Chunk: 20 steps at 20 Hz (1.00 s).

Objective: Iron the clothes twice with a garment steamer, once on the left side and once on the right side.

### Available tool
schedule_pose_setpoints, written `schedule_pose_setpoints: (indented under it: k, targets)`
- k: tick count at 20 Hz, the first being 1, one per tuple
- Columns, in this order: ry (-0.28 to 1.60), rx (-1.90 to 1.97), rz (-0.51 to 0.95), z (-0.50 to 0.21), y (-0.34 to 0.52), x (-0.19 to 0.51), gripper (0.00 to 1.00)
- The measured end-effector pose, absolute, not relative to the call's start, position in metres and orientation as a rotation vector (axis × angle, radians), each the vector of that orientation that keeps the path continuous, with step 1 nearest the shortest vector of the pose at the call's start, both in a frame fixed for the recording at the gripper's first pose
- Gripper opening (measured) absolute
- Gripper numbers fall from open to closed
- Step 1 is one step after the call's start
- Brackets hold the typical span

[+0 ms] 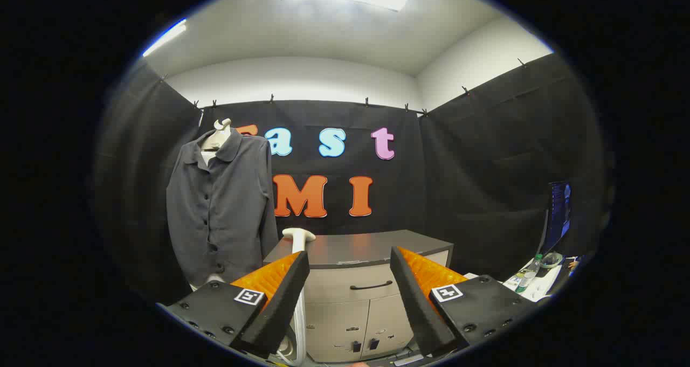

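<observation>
A dark grey buttoned shirt (221,210) hangs on a pale mannequin torso (218,135) to the left, well beyond the fingers. The white steamer head (298,235) stands upright on its pole just ahead of the left fingertip, beside the shirt's right hem; the pole and hose run down behind the left finger. My gripper (349,262) is open, its orange and black fingers (280,297) spread wide with nothing between them. It touches neither the steamer nor the shirt.
A grey cabinet (366,297) with a drawer handle and two doors stands straight ahead between the fingers, against the back wall. To the right sits a desk with a monitor (558,213), a bottle (528,275) and papers.
</observation>
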<state>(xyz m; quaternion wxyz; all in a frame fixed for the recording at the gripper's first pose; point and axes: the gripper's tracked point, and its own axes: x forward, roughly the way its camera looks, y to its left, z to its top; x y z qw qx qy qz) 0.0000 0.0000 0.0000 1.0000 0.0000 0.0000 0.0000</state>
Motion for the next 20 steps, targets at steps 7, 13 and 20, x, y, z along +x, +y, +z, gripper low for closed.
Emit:
schedule_pose_setpoints:
  k: [7, 13, 20]
  targets:
    - [-0.017, -0.009, 0.002, 0.006, 0.002, -0.004, 0.97]
    - [-0.016, -0.003, -0.005, 0.008, -0.004, -0.015, 0.97]
    - [-0.021, 0.000, 0.002, 0.011, -0.002, -0.023, 0.97]
